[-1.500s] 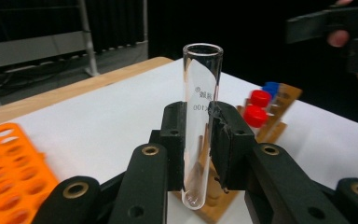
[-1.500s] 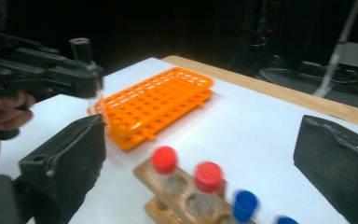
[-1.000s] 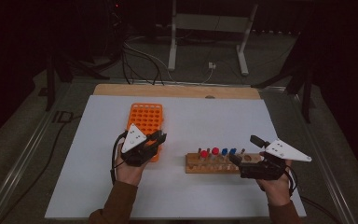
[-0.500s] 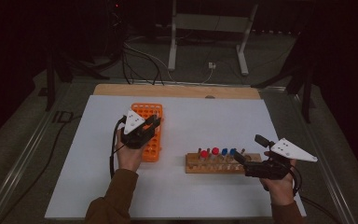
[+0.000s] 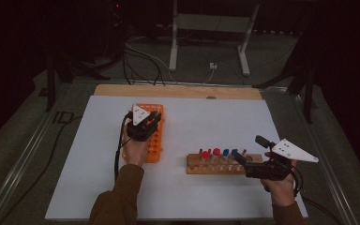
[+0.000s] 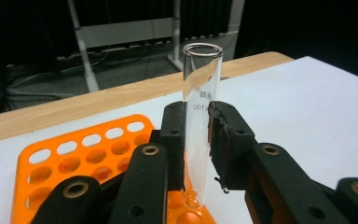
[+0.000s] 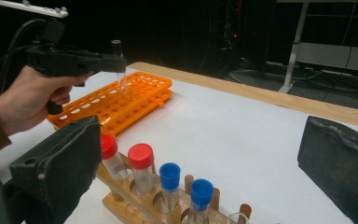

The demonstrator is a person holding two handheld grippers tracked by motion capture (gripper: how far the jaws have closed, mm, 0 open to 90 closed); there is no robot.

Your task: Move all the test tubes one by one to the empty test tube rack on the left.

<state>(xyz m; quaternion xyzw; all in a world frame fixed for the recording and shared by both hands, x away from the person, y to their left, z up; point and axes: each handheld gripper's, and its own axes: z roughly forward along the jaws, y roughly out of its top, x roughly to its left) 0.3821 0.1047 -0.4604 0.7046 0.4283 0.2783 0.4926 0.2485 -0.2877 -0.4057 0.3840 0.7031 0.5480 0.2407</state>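
My left gripper [image 6: 196, 135] is shut on a clear, uncapped glass test tube [image 6: 200, 116], which stands upright just above the orange tube rack [image 6: 74, 154]. From above, the left gripper [image 5: 151, 121] hovers over the far half of the orange rack [image 5: 155, 149]. A wooden rack [image 5: 215, 165] holds two red-capped and two blue-capped tubes [image 7: 141, 156]. My right gripper [image 5: 243, 161] is at the right end of the wooden rack. It stands open, with its pads [image 7: 56, 163] wide apart and nothing between them. The right gripper view also takes in the left gripper [image 7: 119, 58] with the tube [image 7: 121, 81].
A white sheet [image 5: 206, 122] covers the table, with a wooden strip [image 5: 178, 91] along the far edge. Beyond it are a metal stand [image 5: 206, 42] and cables on the dark floor. One uncapped glass tube [image 7: 238, 217] sits at the wooden rack's right end.
My left gripper has carried the glass tube away from the person, along the orange rack. The right gripper has drawn back slightly toward the person and stayed open.
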